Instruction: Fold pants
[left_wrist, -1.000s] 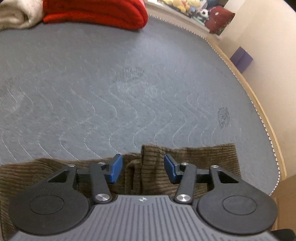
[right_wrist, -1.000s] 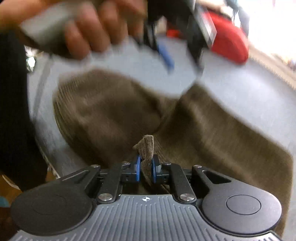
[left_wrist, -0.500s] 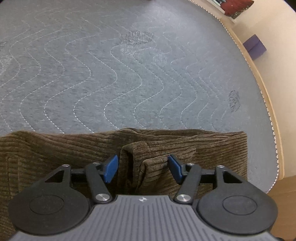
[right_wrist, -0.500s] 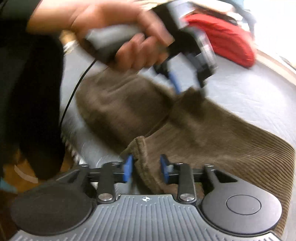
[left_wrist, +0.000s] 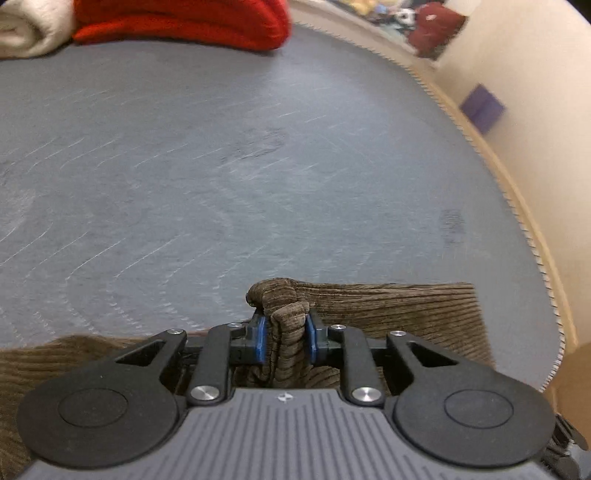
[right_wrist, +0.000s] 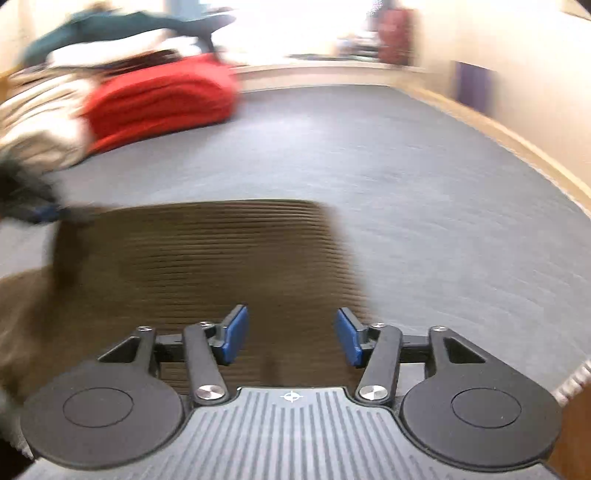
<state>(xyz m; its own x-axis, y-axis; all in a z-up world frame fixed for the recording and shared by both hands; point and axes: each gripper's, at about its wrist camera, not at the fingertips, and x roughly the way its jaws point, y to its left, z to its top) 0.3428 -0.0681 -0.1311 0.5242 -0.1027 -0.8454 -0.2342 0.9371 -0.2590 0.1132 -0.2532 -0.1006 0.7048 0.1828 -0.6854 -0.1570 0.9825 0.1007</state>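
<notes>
Brown corduroy pants (left_wrist: 391, 306) lie at the near edge of a grey quilted surface (left_wrist: 258, 166). My left gripper (left_wrist: 284, 334) is shut on a bunched fold of the pants, which sticks up between the blue pads. In the right wrist view the pants (right_wrist: 207, 254) lie flat with a straight far edge. My right gripper (right_wrist: 291, 338) is open and empty just above the cloth. The left gripper (right_wrist: 40, 214) shows blurred at the pants' far left corner.
A folded red blanket (left_wrist: 184, 22) and a cream one (left_wrist: 26, 26) lie at the far edge; both show in the right wrist view (right_wrist: 162, 96). The surface's stitched edge (left_wrist: 517, 206) runs along the right, by a wall with a purple box (left_wrist: 482, 107).
My left gripper has shut on a fold of the pants and lifted it. My right gripper has let go of the pants, opened wide and swung to face the far side.
</notes>
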